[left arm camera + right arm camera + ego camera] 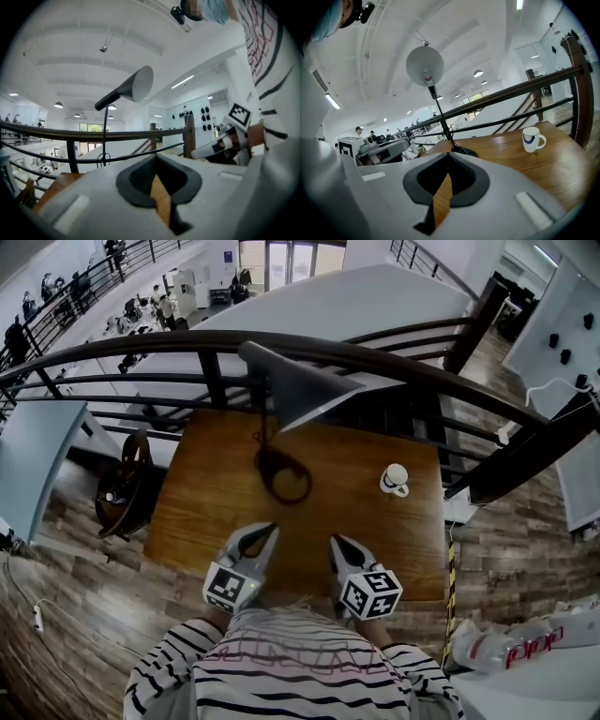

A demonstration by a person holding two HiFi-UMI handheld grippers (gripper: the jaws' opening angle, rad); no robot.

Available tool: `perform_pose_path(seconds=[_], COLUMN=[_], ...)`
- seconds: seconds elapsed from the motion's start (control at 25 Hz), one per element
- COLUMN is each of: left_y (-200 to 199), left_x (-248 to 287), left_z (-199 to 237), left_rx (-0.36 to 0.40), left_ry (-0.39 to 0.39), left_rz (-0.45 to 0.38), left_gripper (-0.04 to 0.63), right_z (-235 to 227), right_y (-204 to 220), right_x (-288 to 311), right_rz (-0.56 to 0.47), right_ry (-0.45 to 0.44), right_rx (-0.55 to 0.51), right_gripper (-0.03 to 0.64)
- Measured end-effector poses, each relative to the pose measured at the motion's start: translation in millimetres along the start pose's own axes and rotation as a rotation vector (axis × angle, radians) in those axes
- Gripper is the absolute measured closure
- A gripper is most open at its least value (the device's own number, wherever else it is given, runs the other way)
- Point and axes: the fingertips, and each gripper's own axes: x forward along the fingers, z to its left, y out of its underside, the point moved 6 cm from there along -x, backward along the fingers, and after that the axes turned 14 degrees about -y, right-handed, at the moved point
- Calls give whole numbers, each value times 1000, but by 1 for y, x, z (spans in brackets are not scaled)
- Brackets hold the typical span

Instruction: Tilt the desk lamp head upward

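In the head view the lamp (pixel 302 388) stands at the far middle of the wooden tabletop (pixel 202 493), its grey cone-shaped head over a dark ring base, with a white mug (pixel 395 479) to the right. The left gripper (pixel 266 534) and right gripper (pixel 338 544) sit at the near edge, well apart from the lamp. The left gripper view shows its jaws pressed together on nothing. The cone's wide mouth sits higher than its narrow end, on a thin black stem. That fits a head already raised or one with more tilt to come; I can't say which. The right gripper view shows closed, empty jaws too, and a smooth matte shade facing me. I judge any push belongs under the rim, gently, as the thin stem could sway.
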Motion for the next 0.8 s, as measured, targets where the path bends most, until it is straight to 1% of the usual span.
perform_pose_path(seconds=[0.16,0.44,0.8], left_y=[-2,-3,-5], left_x=[5,6,10], left_z=[1,-5,-7], left_rx=[1,-3,14], left_ry=[-7,4,9], left_rz=[3,0,2], left_gripper=[592,592,592], right_z=[-3,-1,-3], right_y=[-5,-10,-13], right_x=[2,0,-3], right_rz=[0,-9,-12], right_ry=[-4,-13,-4], right_rx=[-17,-44,-52], right_gripper=[617,617,617])
